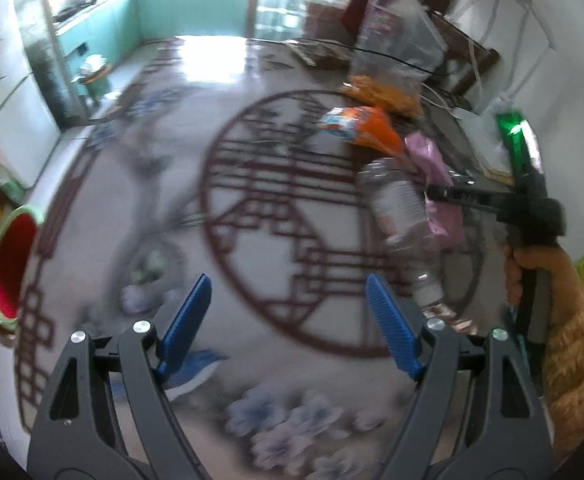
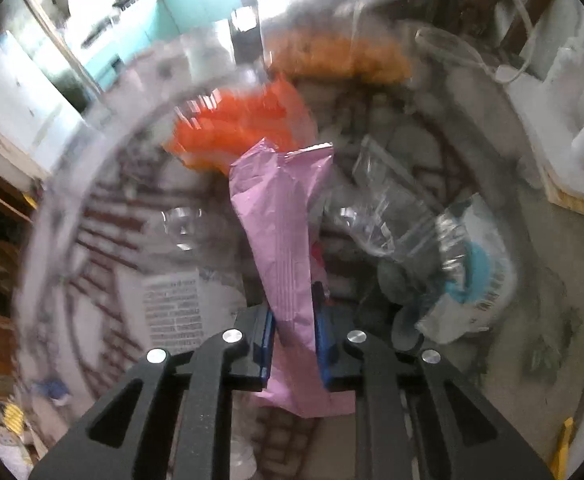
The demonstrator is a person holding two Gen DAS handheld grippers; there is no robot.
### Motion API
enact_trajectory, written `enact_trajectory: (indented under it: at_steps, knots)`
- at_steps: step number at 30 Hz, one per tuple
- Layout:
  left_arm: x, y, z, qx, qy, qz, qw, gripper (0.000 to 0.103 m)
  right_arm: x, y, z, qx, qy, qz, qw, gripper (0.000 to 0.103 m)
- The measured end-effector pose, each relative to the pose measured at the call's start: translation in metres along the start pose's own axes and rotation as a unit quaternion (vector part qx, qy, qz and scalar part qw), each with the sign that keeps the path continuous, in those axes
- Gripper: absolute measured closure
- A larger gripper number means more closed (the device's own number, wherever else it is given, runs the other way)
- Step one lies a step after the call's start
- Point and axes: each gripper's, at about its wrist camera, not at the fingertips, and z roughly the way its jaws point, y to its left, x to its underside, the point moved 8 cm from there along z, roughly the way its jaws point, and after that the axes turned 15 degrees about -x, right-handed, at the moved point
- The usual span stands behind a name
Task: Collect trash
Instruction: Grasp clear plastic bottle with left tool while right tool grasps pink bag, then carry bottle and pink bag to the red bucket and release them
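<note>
— Right gripper [image 2: 292, 344] pinches one pink wrapper [image 2: 280, 220] above the patterned floor [image 1: 140, 200]; left gripper [image 1: 288, 320] gapes empty.

— Only the left view shows one red-lined bin [image 1: 12, 264], one clear bottle [image 1: 403, 220] beside the wrapper.

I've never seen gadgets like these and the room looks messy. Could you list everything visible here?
pink wrapper: one, pink, clamped in the right gripper
clear plastic bottle: one, see-through, lying on the floor beside the pink wrapper
orange snack bag: one, orange with a blue and white patch, on the floor beyond the bottle
clear plastic bag: one, see-through, upright at the back
red bin: one, red inside with a green rim, far left
patterned floor: grey with dark red lines
left gripper: one, black with blue pads, jaws open and empty
right gripper: one, black with blue pads, jaws shut on the wrapper
hand: one, in a fuzzy tan sleeve, holding the right gripper
</note>
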Motion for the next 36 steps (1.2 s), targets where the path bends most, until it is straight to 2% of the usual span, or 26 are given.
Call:
enact_trajectory:
  at_steps: [4,7,11,15,16,17,19,21,23,29,36]
  knots:
    - [-0.015,-0.049,0.018,0.039,0.008,0.026,0.9989,0.025,-0.004,0.000,-0.047,-0.013,-0.067,0.015,0.998,0.087]
    - [-0.027,-0.089,0.041,0.054,0.015,0.043,0.9975,0.025,-0.001,-0.006,-0.067,-0.011,-0.089,0.025,0.996,0.087]
    - [-0.040,-0.119,0.067,0.071,0.037,0.036,0.9961,0.025,0.008,-0.018,-0.076,-0.013,-0.091,0.048,0.995,0.087]
    - [-0.043,-0.143,0.093,0.072,0.062,0.044,0.9945,0.026,0.014,-0.026,-0.070,-0.014,-0.083,0.065,0.994,0.087]
    - [-0.041,-0.147,0.100,0.073,0.072,0.044,0.9938,0.029,0.015,-0.027,-0.067,-0.015,-0.082,0.068,0.994,0.087]
    - [-0.039,-0.148,0.104,0.074,0.079,0.044,0.9932,0.039,0.017,-0.027,-0.066,-0.017,-0.079,0.071,0.994,0.087]
    - [-0.035,-0.150,0.112,0.084,0.093,0.042,0.9912,0.046,0.018,-0.025,-0.064,-0.018,-0.077,0.072,0.994,0.087]
    - [-0.036,-0.147,0.111,0.094,0.095,0.033,0.9905,0.048,0.018,-0.021,-0.064,-0.019,-0.077,0.070,0.994,0.087]
    - [-0.037,-0.143,0.107,0.104,0.099,0.029,0.9892,0.057,0.018,-0.015,-0.067,-0.022,-0.082,0.068,0.994,0.087]
    - [-0.047,-0.108,0.071,0.100,0.057,0.019,0.9932,0.057,0.015,0.018,-0.077,-0.027,-0.095,0.042,0.994,0.087]
    - [-0.040,-0.050,0.015,0.066,-0.005,0.015,0.9977,0.057,0.022,0.074,-0.086,-0.034,-0.104,0.000,0.994,0.087]
